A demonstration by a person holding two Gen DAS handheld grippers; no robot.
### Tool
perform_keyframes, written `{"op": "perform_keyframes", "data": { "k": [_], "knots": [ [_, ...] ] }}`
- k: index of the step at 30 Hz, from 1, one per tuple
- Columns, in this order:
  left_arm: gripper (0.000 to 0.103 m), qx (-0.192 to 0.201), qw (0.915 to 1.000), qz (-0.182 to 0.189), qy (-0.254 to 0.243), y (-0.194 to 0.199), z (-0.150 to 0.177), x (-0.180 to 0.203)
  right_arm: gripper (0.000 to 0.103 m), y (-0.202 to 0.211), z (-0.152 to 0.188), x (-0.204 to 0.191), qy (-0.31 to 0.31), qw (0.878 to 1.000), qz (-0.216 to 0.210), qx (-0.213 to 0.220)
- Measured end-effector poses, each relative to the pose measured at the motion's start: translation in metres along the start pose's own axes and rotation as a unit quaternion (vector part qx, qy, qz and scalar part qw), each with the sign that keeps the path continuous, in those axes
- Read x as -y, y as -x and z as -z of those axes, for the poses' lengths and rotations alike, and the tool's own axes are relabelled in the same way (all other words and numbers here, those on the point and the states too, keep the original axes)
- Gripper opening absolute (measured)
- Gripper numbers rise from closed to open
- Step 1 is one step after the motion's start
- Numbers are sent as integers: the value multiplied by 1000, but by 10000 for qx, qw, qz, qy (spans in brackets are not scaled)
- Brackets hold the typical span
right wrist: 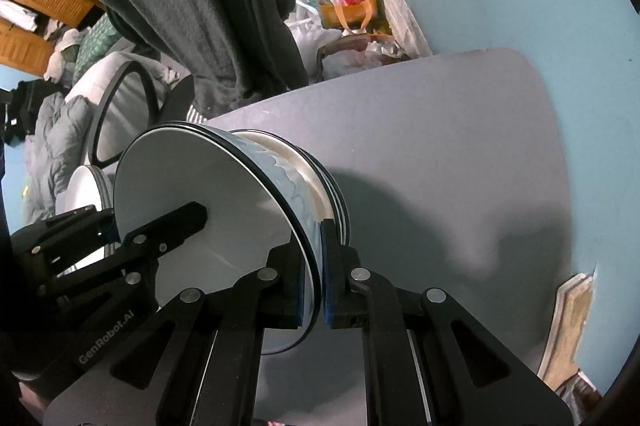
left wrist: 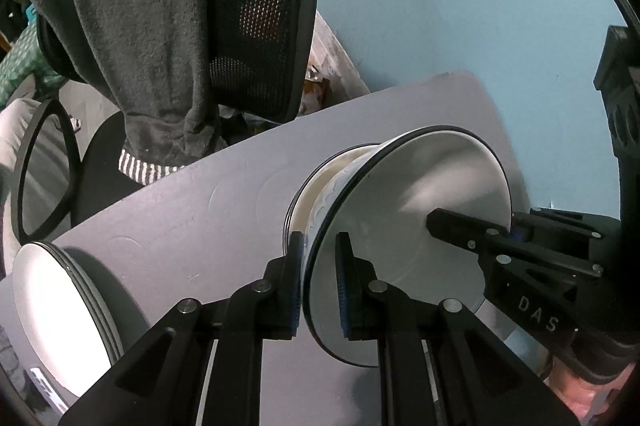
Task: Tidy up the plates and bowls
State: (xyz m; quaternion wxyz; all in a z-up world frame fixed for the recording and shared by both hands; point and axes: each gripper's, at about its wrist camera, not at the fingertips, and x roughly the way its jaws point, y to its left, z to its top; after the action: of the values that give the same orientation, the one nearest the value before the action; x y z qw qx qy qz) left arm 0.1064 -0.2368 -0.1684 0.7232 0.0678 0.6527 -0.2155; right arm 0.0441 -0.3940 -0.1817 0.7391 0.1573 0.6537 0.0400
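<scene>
Both claws, left [left wrist: 319, 282] and right [right wrist: 312, 290], pinch the top bowl [left wrist: 400, 226] rim. Uneven lifting could tip the bowl, or drag up the one nested below.

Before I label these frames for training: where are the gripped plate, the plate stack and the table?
gripped plate [left wrist: 404, 209]: left wrist view, bare white face.
plate stack [left wrist: 56, 310]: left wrist view, top plate's face.
table [right wrist: 420, 145]: right wrist view, bare grey top.

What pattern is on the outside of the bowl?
Blue wavy scallops on the bowl, clearest in the right wrist view.
</scene>
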Motion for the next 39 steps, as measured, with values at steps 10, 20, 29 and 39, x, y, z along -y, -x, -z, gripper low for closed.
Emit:
{"op": "perform_keyframes", "data": {
  "k": [10, 20, 29, 39],
  "knots": [
    [25, -124, 9999, 15, 74, 6, 1, 2, 10, -1, -2, 2, -121, 9998, -76, -121],
    [44, 129, 9998, -152, -19, 22, 2, 1, 17, 2, -2, -6, 24, 10000, 49, -52],
    [48, 129, 9997, -51, 207, 29, 10, -12, 27, 32, 1, -12, 226, 9988, 299, 316],
    [56, 142, 9984, 163, 527, 38, 20, -26, 42, 58, 7, -18, 618, 9947, 645, 517]
  ]
}}
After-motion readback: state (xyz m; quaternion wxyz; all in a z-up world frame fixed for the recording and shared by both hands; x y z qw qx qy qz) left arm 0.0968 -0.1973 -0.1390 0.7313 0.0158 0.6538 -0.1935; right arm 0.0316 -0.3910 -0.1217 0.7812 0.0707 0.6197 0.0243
